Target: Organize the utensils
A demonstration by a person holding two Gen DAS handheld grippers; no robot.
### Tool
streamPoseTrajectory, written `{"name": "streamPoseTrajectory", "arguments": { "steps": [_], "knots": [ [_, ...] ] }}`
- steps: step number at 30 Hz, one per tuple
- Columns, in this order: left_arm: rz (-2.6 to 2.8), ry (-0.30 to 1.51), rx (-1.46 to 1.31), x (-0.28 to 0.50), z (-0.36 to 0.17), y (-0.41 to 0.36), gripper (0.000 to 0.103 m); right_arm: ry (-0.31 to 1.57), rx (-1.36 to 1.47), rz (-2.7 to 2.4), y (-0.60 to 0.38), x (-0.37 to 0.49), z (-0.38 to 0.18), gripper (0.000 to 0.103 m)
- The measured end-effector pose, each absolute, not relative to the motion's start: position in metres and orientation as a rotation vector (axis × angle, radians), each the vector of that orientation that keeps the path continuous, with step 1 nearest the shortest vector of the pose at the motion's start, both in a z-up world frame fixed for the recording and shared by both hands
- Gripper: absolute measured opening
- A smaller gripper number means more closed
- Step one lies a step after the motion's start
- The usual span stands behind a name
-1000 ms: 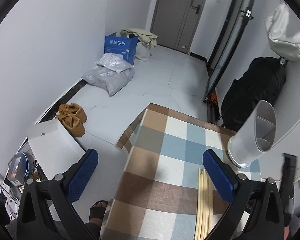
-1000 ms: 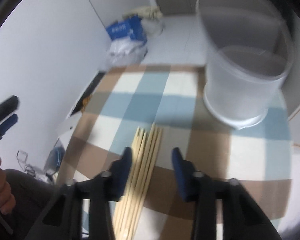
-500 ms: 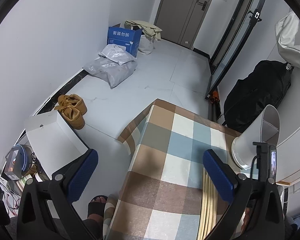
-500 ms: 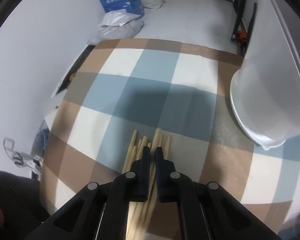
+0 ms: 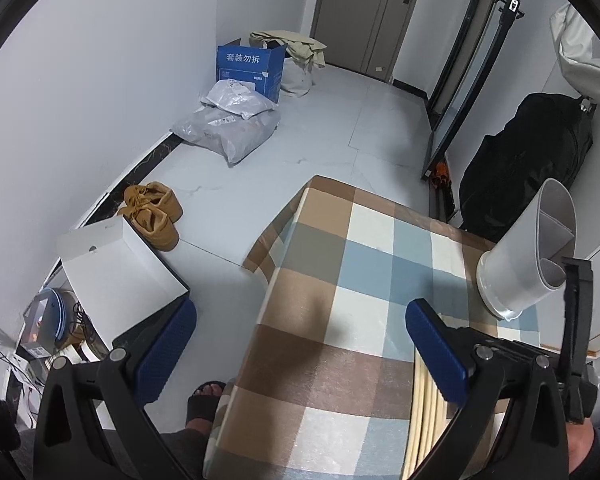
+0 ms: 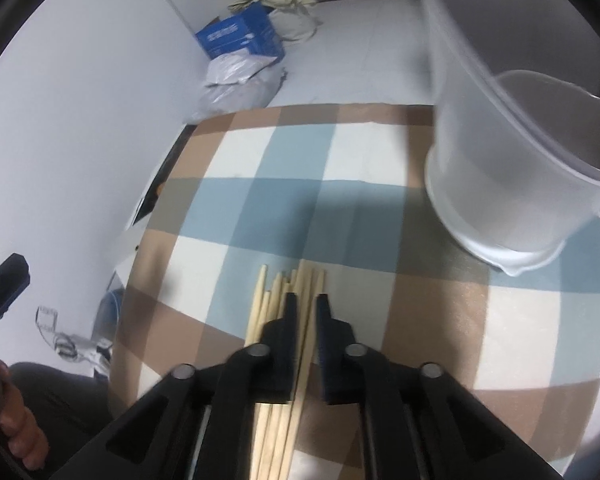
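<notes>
Several pale wooden chopsticks [image 6: 278, 292] lie side by side on the checked tablecloth [image 6: 260, 184]. My right gripper [image 6: 306, 302] is low over them, its jaws narrowed to a small gap around a chopstick in the bundle. A white divided utensil holder [image 6: 512, 168] stands to the right of the chopsticks. In the left wrist view my left gripper [image 5: 300, 344] is open and empty above the table's left edge; the chopsticks [image 5: 426, 404] lie under its right finger and the holder [image 5: 528, 256] stands at right.
The table's left edge [image 5: 260, 320] drops to a tiled floor with a white box [image 5: 116, 272], brown shoes [image 5: 154, 212], grey bags [image 5: 228, 124] and a blue carton [image 5: 248, 68]. A black bag [image 5: 528, 160] stands behind the table.
My right gripper closed from wide open to a narrow gap while coming down onto the chopsticks. The left gripper drifted slightly and stayed open.
</notes>
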State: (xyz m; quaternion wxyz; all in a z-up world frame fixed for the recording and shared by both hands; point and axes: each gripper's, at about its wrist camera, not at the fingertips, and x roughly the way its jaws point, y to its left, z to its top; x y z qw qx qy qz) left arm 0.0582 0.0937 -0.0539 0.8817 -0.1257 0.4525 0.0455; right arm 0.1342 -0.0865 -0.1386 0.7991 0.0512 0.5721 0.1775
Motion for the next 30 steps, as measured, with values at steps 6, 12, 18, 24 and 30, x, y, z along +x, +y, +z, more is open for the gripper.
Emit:
{"name": "streamPoseTrajectory", "arguments": {
  "steps": [6, 12, 18, 24, 30],
  "knots": [
    [0.126, 0.937, -0.244, 0.056, -0.055, 0.091, 0.102, 1.271, 0.007, 0.381, -0.068, 0.136, -0.148, 0.037],
    [0.146, 0.943, -0.227, 0.058, -0.058, 0.091, 0.102, 1.253, -0.051, 0.352, -0.062, 0.137, -0.150, 0.004],
    [0.147, 0.958, -0.206, 0.059, -0.064, 0.088, 0.102, 1.194, 0.052, 0.367, -0.078, 0.132, -0.135, 0.004],
    [0.072, 1.038, -0.185, 0.063, -0.077, 0.069, 0.102, 1.115, 0.252, 0.389, -0.115, 0.126, -0.111, 0.004],
    [-0.047, 1.158, -0.122, 0.063, -0.097, 0.036, 0.102, 0.999, 0.392, 0.400, -0.154, 0.104, -0.087, 0.004]
  ]
}}
